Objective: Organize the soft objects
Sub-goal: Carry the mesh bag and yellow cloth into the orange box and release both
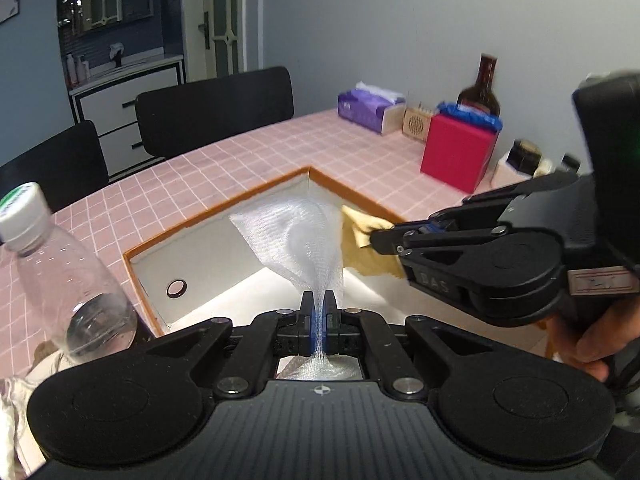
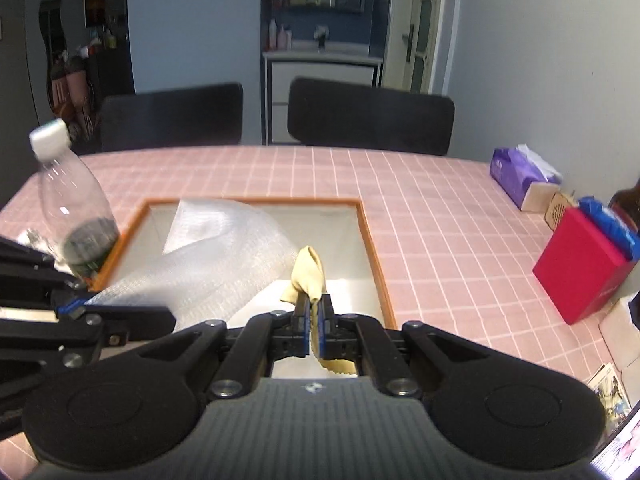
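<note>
**Mesh and cloth held over the tray**

Mesh [image 1: 304,240], a white netted sheet, is pinched at one bunched edge between the fingers of the left claw [image 1: 319,314], which are closed tight on it. From there it fans out over the white tray [image 2: 370,232] with the orange rim, which sits on the pink-tiled bench [image 2: 440,208]. The right claw [image 2: 315,320] is likewise closed, gripping a small yellow cloth [image 2: 308,272] that stands up in a fold above its fingers. In the left view the cloth sits just beside the mesh, at the tray's right side; whether the two touch I cannot tell.

The step in hand looks like laying both soft pieces into the tray. To do it well:

- Keep both grips firm until each piece rests on the tray floor; mesh this light will likely drift if dropped from height.
- Lower the mesh so its far edge lands first, then draw the left claw back to spread it flat rather than heaped.
- Hold the cloth clear to the right meanwhile, so it does not snag in the netting.
- Mind the clear bottle [image 2: 76,216] standing right at the tray's left rim; it looks nearly empty and a sweep of the left claw could tip it.
</note>
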Demonstrator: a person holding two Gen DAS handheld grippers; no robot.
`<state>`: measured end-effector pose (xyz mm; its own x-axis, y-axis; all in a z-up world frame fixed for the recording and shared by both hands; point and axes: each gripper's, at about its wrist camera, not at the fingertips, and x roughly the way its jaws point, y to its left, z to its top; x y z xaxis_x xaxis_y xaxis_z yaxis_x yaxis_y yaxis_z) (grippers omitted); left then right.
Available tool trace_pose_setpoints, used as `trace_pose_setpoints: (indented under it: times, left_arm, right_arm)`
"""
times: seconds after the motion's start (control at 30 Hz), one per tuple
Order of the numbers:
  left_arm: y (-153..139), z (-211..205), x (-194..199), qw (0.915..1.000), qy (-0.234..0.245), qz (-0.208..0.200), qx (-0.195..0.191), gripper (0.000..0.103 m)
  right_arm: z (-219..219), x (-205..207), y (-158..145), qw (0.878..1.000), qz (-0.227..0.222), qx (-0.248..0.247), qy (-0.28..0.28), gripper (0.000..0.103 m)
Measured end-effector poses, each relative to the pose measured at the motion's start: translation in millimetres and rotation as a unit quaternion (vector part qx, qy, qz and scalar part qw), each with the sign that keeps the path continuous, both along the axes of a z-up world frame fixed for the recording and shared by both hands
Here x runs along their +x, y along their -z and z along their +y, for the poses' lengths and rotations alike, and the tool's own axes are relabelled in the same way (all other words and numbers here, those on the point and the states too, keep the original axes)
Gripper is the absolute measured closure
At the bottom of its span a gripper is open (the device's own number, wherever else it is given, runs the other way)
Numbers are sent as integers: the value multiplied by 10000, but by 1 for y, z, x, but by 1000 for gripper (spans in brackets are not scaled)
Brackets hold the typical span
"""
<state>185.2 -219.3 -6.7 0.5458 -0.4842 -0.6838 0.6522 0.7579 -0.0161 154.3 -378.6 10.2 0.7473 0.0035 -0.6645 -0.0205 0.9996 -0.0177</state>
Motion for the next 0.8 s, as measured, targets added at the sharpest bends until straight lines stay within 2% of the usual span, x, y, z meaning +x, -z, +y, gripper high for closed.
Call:
trace_pose_setpoints:
  times: [0.17, 0.3, 0.37, 0.43, 0.5, 0.57, 0.63, 0.7, 0.8]
  left_arm:
    - [24, -22, 11, 9973, 52, -6, 734, 100]
    - [38, -33, 19, 9935, 36, 17, 1140, 97]
    - [41, -34, 19, 9921, 4, -19, 1256, 89]
    - [41, -32, 20, 9923, -80, 29, 1237, 70]
    - [38, -30, 19, 9929, -123, 31, 1183, 61]
    - [35, -27, 17, 9933, -187, 4, 1139, 56]
    - [29, -23, 12, 9939, -219, -79, 1076, 40]
    - [21, -18, 5, 9949, -238, -142, 972, 36]
    - [7, -8, -9, 9957, -262, -315, 825, 35]
  right_arm:
    - [-5, 7, 13, 9996, 215, -188, -19, 102]
    - [-5, 12, 27, 9986, 455, -225, -142, 102]
    - [-4, 16, 35, 9976, 600, -275, -216, 101]
    - [-3, 20, 39, 9966, 729, -325, -204, 97]
    - [-4, 17, 35, 9977, 582, -295, -181, 75]
    - [-4, 17, 35, 9976, 588, -354, -133, 69]
    - [-5, 17, 34, 9978, 559, -331, -164, 61]
    - [-5, 14, 30, 9983, 490, -292, -150, 52]
    - [-4, 8, 19, 9989, 351, -260, -153, 45]
